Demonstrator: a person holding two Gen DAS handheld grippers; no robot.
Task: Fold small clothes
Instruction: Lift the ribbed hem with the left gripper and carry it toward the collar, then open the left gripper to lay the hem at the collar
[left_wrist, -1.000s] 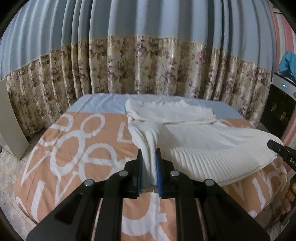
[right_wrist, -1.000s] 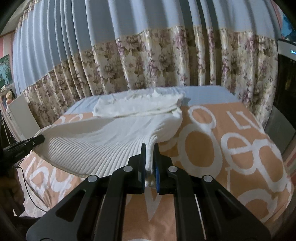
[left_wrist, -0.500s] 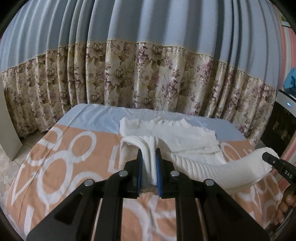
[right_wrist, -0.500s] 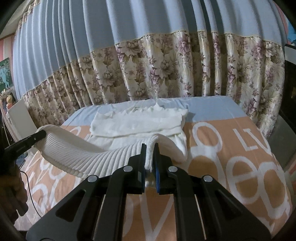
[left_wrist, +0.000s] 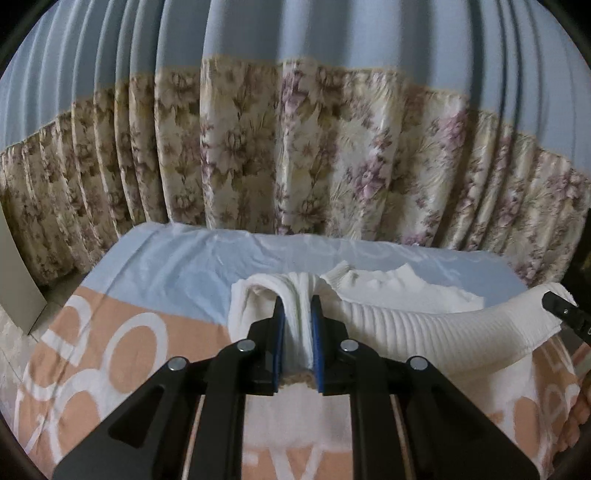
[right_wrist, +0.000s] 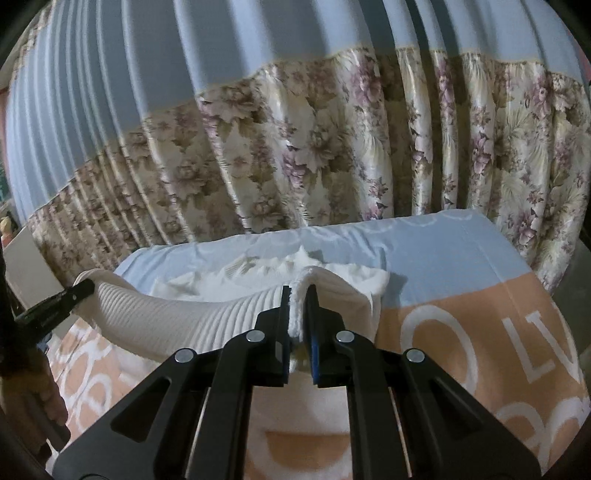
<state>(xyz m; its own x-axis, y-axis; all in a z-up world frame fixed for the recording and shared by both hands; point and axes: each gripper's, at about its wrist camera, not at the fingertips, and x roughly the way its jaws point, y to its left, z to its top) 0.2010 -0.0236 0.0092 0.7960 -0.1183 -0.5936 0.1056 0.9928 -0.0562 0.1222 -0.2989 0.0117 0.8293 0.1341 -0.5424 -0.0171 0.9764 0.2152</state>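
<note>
1. Right now, L gripper (left_wrist: 296, 332): jaws clamped on a bunched hem corner of the white ribbed garment (left_wrist: 424, 325), approx 6 o'clock in the L wrist view, held above the bed (left_wrist: 110, 332).
2. Garment's far half lies flat toward 12 o'clock, near the curtain (left_wrist: 295, 166); near half arcs up between both grippers.
3. R gripper (right_wrist: 298, 325): jaws pinched shut on the other hem corner, also at 6 o'clock.
4. Step, I'd judge: mid-fold, hem carried toward the neckline.
5. Next calls for: both corners lowered level onto the far edge, edges aligned, then release w/o dragging.
</note>
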